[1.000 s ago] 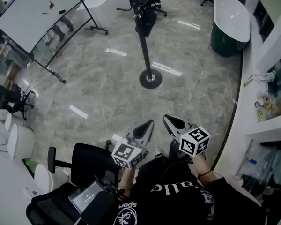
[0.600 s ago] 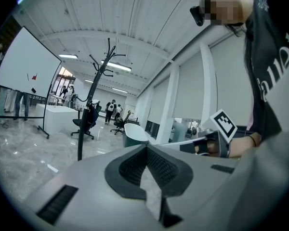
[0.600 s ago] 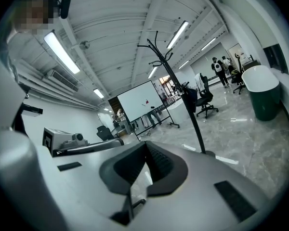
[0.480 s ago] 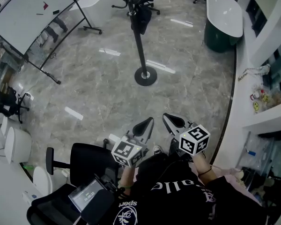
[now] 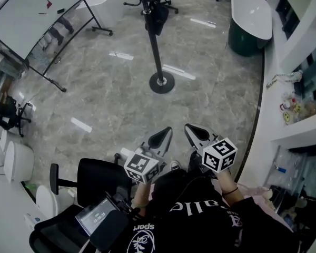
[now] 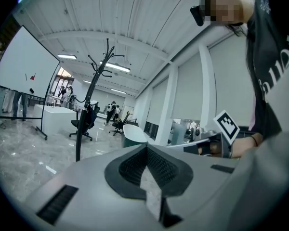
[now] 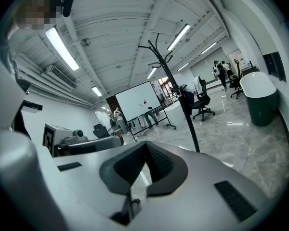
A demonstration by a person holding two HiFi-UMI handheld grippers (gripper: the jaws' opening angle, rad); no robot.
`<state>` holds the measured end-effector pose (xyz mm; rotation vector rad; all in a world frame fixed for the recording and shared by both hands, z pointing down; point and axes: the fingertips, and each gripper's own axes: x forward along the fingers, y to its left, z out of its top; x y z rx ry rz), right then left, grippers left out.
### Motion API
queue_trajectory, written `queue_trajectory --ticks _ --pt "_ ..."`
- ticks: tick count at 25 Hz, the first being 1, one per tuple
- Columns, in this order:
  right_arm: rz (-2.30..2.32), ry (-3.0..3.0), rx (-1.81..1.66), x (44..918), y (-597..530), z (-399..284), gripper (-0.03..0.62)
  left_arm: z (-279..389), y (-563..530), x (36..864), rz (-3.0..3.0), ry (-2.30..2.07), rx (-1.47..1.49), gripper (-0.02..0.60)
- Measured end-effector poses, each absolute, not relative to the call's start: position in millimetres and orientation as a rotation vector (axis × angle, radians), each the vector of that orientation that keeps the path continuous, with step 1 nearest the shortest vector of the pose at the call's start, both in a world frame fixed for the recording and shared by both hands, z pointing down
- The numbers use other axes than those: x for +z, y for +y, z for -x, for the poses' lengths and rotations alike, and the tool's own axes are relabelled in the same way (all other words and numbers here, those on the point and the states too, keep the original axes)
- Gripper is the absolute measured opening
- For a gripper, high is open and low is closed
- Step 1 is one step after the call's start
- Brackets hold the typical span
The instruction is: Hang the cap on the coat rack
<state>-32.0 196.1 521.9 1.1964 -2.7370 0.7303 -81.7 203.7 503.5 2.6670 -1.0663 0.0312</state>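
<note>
Grey marble floor (image 5: 110,94) fills the head view, with the coat rack (image 5: 155,46) upright mid-floor, well ahead of the left gripper (image 5: 164,135) and right gripper (image 5: 192,130). A dark shape (image 5: 157,19) hangs at its pole (cap or not, I cannot tell). In the left gripper view, the jaws are pressed together on nothing. In the right gripper view, the jaws are likewise closed and empty.

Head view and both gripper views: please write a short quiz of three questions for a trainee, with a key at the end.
1. True or false: the right gripper holds a cap.
2. Where does the coat rack stand? A: on the floor, ahead of both grippers. B: on a white counter. C: behind the person.
3. Fill in: the jaws of the left gripper are ___.
Key: 1 false, its jaws are shut on nothing; 2 A; 3 shut.
</note>
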Motion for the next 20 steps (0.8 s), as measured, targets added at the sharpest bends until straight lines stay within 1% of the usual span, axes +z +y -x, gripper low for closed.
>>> queue_trajectory --ticks 11,20 --pt "-1.176 -2.741 0.745 527 189 25 0.017 77 197 509 -2.661 -1.090 0.043 -0.002" --pt "-1.172 -2.738 0.755 527 169 3 0.015 49 178 502 -2.623 -1.076 0.093 -0.002"
